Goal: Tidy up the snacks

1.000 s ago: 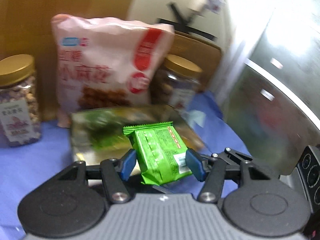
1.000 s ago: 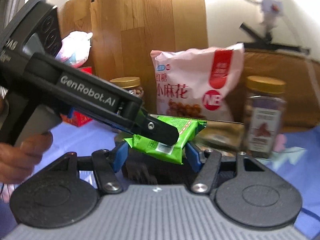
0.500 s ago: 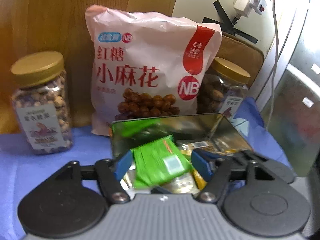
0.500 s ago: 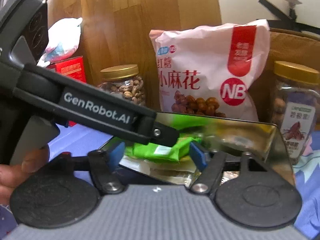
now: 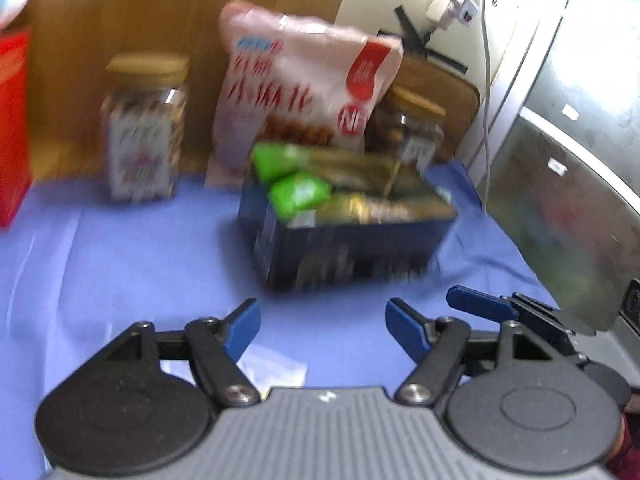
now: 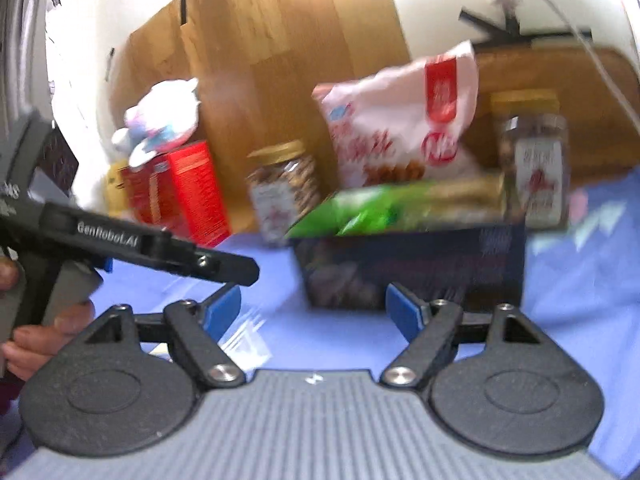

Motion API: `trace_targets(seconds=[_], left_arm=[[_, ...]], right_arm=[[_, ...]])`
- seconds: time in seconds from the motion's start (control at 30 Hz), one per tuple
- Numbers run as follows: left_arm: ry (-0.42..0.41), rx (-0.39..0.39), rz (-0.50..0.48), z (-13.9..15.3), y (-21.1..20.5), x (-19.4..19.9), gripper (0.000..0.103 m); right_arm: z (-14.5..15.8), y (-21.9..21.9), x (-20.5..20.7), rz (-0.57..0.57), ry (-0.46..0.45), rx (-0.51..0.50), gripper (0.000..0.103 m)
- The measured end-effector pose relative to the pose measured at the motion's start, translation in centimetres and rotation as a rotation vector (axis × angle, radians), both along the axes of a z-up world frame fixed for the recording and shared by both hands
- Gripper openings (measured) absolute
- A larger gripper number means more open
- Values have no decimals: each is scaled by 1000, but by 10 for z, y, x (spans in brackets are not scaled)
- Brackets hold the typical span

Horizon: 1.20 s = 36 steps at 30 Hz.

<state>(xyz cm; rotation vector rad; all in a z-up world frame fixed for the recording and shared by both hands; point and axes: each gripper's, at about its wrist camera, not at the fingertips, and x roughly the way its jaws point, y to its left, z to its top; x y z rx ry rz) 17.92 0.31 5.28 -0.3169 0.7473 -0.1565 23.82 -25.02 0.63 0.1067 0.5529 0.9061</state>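
Observation:
A dark blue tin box (image 5: pixel 352 240) (image 6: pixel 412 264) stands on the blue cloth and holds a green snack packet (image 5: pixel 300 194) (image 6: pixel 360 212) among other packets. My left gripper (image 5: pixel 322 326) is open and empty, pulled back in front of the tin. My right gripper (image 6: pixel 314 308) is open and empty, also short of the tin. The left gripper's body (image 6: pixel 160 248) shows at the left of the right wrist view. Both views are blurred.
A pink snack bag (image 5: pixel 304 84) (image 6: pixel 404 120) leans on the wooden board behind the tin, with a gold-lidded jar (image 5: pixel 144 128) (image 6: pixel 532 160) on each side. A red box (image 6: pixel 180 192) stands at the left. A metal appliance (image 5: pixel 560 160) is at the right.
My left gripper let go of the green packet into the tin and opened. Both grippers have pulled back from the tin and sit lower over the cloth.

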Motion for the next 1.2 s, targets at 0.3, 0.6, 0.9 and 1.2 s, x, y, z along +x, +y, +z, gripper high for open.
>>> trace_targets(seconds=[0.3, 0.6, 0.9, 1.2], left_arm=[[90, -44, 51, -30, 22, -73, 71], [129, -199, 55, -35, 34, -128, 71], [118, -312, 69, -53, 25, -119, 59], [85, -234, 71, -51, 6, -82, 50]], right_arm=[[-7, 33, -77, 248, -21, -155, 82], [-15, 60, -85, 287, -78, -360, 82], [-20, 63, -89, 321, 8, -335, 80], [-20, 40, -69, 240, 142, -167, 65]])
